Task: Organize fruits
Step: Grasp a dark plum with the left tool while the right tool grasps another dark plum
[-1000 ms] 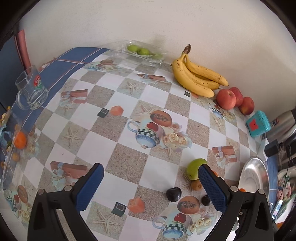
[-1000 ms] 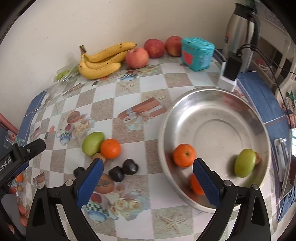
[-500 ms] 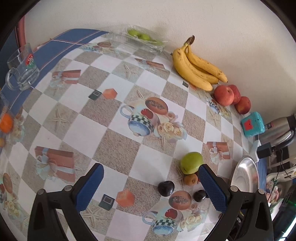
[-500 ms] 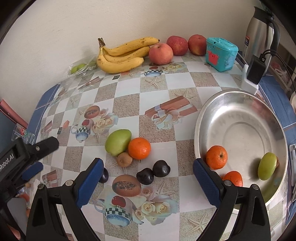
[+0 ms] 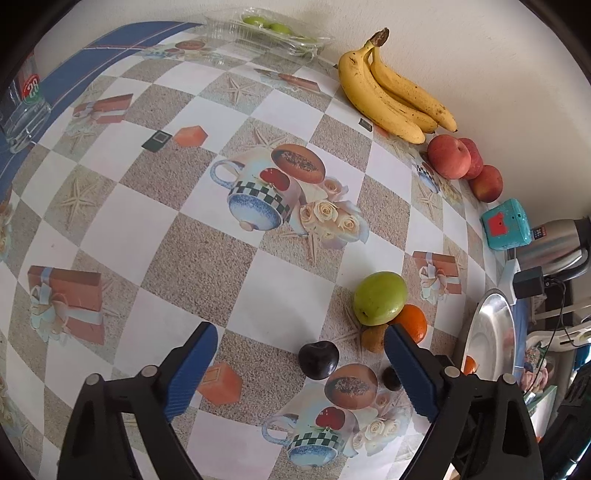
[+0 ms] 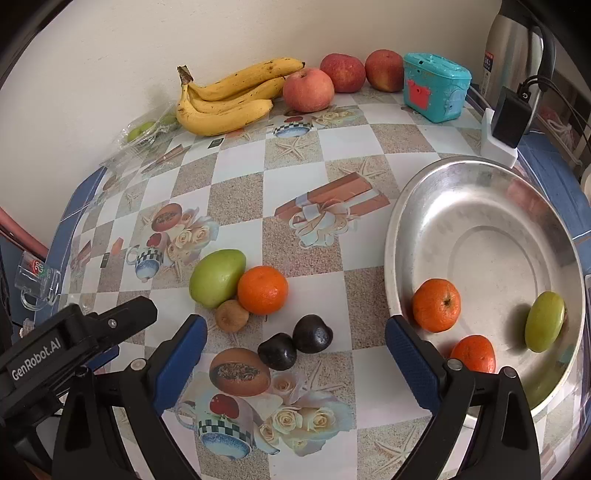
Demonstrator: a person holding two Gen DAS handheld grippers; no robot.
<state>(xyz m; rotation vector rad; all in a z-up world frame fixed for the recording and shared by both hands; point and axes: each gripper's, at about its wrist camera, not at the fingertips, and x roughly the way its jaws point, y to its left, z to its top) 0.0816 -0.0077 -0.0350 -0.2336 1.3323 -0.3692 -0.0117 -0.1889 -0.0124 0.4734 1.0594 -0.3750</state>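
A loose cluster lies on the patterned tablecloth: a green fruit (image 6: 217, 277), an orange (image 6: 262, 290), a small brown fruit (image 6: 231, 315) and two dark plums (image 6: 312, 333). The steel bowl (image 6: 417, 206) at the right holds two oranges (image 6: 436, 305) and a green fruit (image 6: 545, 320). My right gripper (image 6: 295, 356) is open and empty, just before the plums. My left gripper (image 5: 297, 360) is open and empty, with a dark plum (image 5: 318, 359) between its fingers and the green fruit (image 5: 380, 298) beyond the right finger. The left gripper body also shows in the right wrist view (image 6: 66, 343).
Bananas (image 6: 229, 99), three red apples (image 6: 308, 89) and a teal box (image 6: 436, 86) line the wall. A kettle (image 6: 513, 48) and a charger (image 6: 508, 122) stand at the far right. A plastic tray of green fruits (image 5: 269, 29) and a glass mug (image 5: 22, 107) sit at the left.
Both grippers have moved in toward the loose fruit cluster, which now looks larger and nearer. The right view has swung left, away from the bowl. Both stay open.
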